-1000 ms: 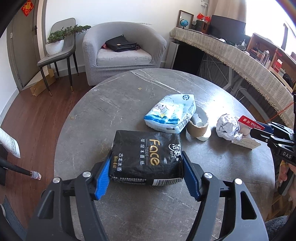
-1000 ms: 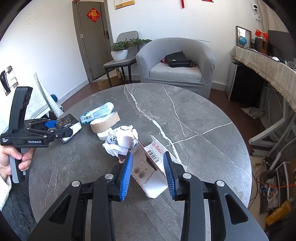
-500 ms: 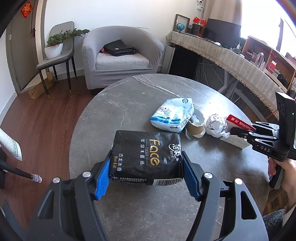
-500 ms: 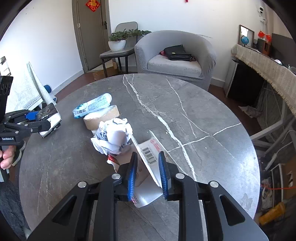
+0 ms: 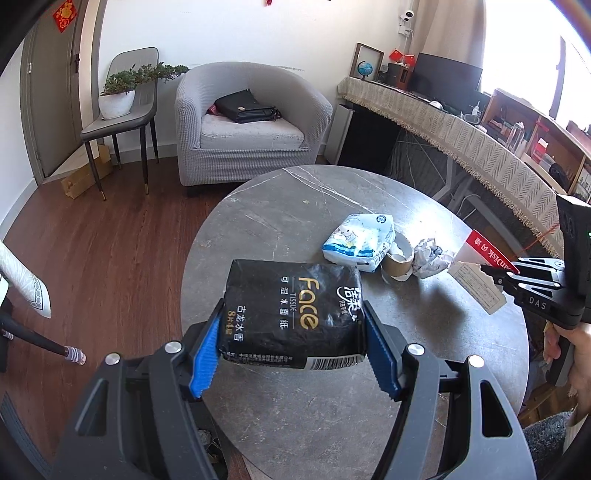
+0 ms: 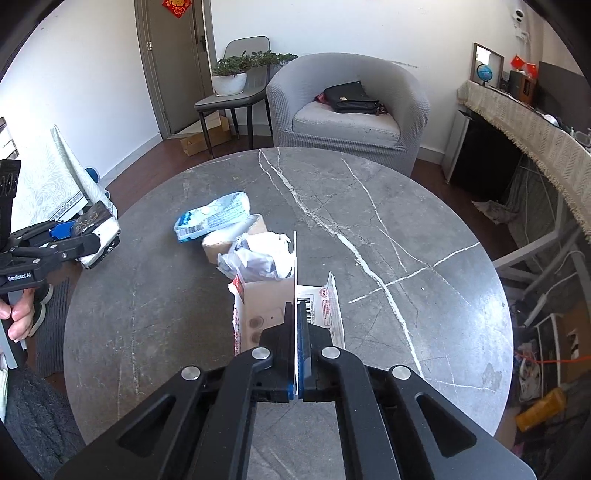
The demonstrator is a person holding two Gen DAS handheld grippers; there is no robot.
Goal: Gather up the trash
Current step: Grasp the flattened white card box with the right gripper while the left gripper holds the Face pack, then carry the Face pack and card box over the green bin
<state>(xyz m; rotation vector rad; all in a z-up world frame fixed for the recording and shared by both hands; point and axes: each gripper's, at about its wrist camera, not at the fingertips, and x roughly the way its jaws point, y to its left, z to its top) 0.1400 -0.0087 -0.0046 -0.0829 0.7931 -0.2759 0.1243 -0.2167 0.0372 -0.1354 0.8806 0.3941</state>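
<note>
Grey armchair, wood floor (sunlit), white walls

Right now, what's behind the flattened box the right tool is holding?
Directly behind the flattened box held in the right tool: crumpled white paper, then a brown tape roll and a blue-white tissue pack on the table. The box hides the paper's lower part.

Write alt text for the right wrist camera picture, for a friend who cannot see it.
The right gripper is shut on a torn white card package, held above a round grey marble table. Beyond it lie crumpled paper, a cardboard tape roll and a blue-and-white tissue pack; at far left, the left gripper holds a black tissue pack.
</note>
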